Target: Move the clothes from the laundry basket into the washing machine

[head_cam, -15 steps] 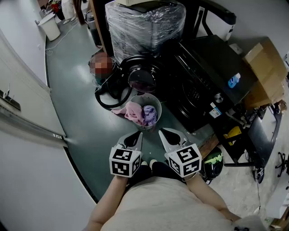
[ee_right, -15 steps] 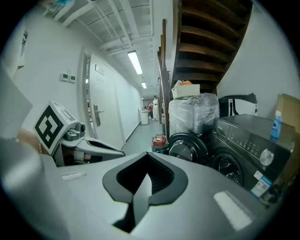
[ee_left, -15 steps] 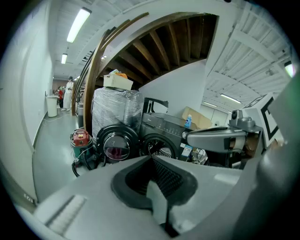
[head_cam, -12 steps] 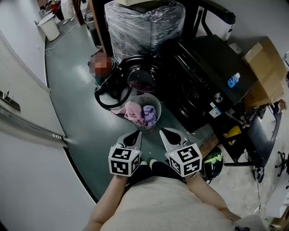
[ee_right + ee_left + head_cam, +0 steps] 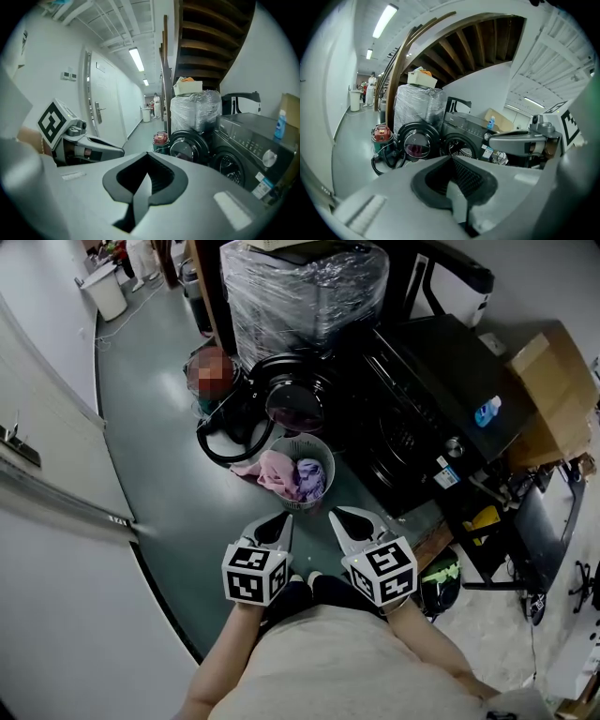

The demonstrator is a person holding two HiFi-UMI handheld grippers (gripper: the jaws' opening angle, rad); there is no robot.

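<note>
Green floor [image 5: 169, 484] carries the laundry basket [image 5: 327, 454] just ahead of the clenched, empty left gripper [image 5: 284, 520] and right gripper [image 5: 337, 516].

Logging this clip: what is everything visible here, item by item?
washing machine: one, black, right of centre, round door open
laundry basket: one, pale, on the floor in front of the machine
clothes: at least two, pink and purple, in the basket, pink spilling over its rim
wrapped stack: one, clear film, behind the door
vacuum: one, red, left of the door
cardboard box: one, brown, far right
bottle: one, blue, beside the box
left tongs: shut, empty
right tongs: shut, empty
</note>
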